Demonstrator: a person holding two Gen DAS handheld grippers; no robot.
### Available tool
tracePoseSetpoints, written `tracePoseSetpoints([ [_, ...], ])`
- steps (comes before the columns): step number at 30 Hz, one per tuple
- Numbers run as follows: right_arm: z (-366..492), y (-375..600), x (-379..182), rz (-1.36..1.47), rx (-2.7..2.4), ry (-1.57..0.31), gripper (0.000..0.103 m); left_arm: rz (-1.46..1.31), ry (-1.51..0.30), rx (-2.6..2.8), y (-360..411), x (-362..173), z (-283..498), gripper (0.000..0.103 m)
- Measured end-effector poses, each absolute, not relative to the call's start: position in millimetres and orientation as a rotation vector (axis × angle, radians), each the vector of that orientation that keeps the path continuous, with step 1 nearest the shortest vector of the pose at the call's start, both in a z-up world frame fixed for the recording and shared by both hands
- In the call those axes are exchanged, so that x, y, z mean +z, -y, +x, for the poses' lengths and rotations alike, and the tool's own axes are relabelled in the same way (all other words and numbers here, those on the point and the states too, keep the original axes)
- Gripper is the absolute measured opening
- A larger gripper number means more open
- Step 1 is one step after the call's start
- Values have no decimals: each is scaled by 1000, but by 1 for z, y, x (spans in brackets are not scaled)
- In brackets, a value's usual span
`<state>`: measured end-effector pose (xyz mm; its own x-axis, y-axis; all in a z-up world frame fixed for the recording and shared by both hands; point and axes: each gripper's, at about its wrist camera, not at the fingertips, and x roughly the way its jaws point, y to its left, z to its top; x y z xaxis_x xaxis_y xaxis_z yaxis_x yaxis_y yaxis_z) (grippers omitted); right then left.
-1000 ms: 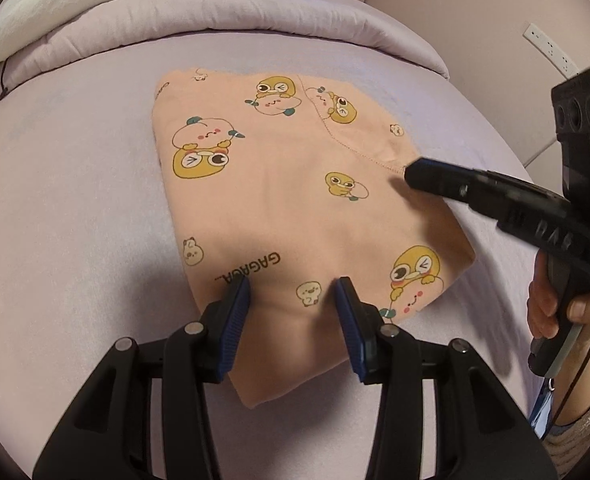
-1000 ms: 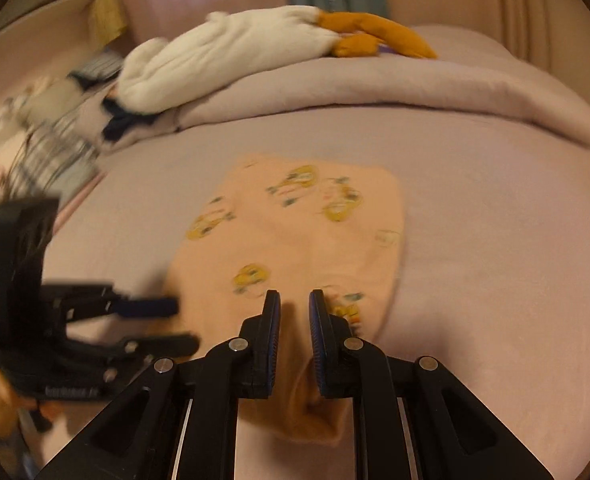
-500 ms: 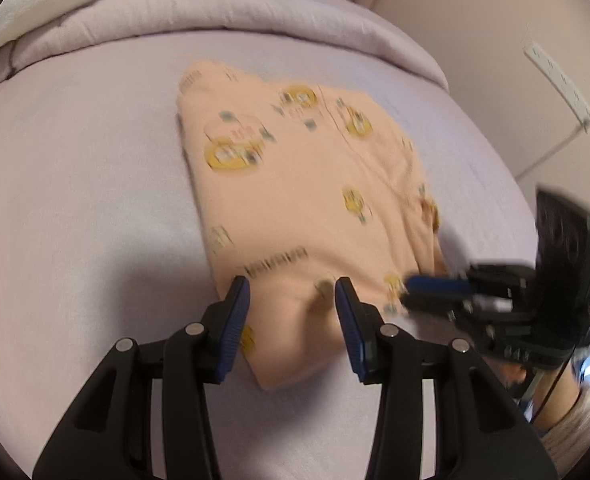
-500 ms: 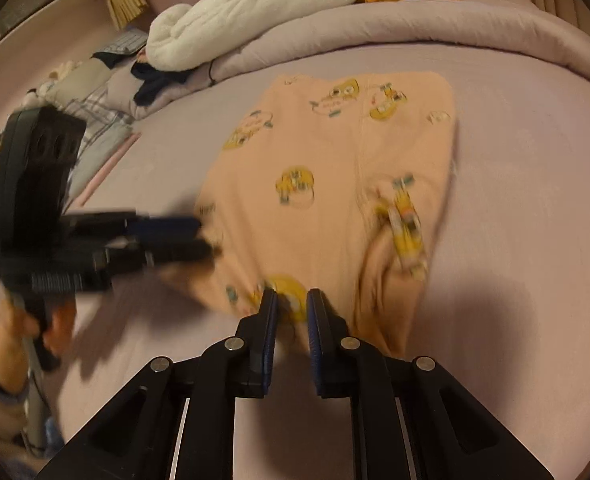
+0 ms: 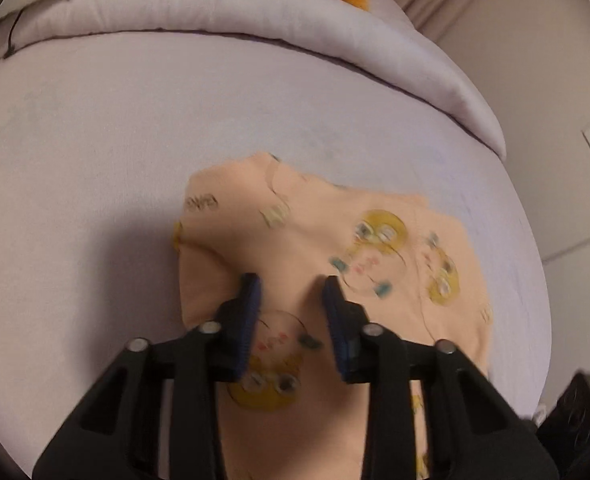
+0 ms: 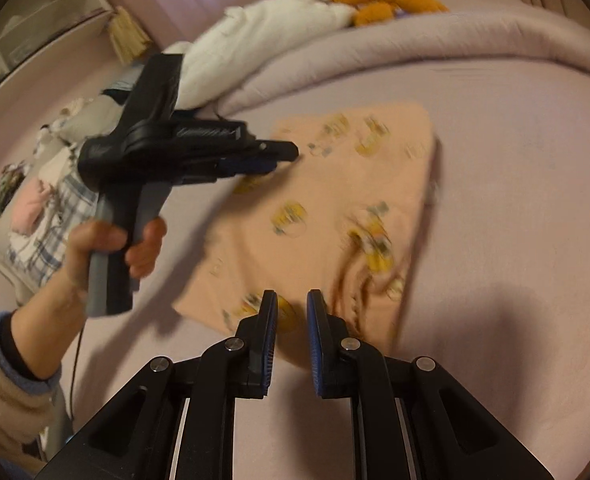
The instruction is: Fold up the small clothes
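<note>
Hovering parted, empty: left claw (image 5: pixel 291 284) over the peach cartoon-print cotton garment (image 5: pixel 335 264), right claw (image 6: pixel 288 300) at its near edge on the lilac bed (image 6: pixel 515 160), seemingly seeking fold grips

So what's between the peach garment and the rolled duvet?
Only bare lilac sheet between garment and duvet, in the left wrist view.

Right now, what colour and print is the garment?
Peach garment with yellow cartoon characters; the print shows best in the left wrist view.

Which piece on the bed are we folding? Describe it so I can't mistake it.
On the lavender bedsheet, below the rolled duvet, lies a flat peach cotton garment. Its yellow cartoon-character print distinguishes it from the plain white bundle behind.
</note>
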<state>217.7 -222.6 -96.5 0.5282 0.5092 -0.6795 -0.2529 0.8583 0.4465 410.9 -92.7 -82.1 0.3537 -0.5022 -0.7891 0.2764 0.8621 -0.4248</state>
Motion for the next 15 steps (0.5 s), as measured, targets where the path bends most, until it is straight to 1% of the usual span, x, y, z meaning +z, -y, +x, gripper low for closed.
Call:
tracePoseSetpoints([
  [5,212,221,-100,342,450,-924,14,-317,-1101,-494,82,-79,421,29],
  [9,195,223,-92,364,476,-907,14,-319,-1065,-490,70,-59,402,30],
  [15,200,238,-66,414,427,-780,25,-270,-986,-628,56,-34,339,31],
])
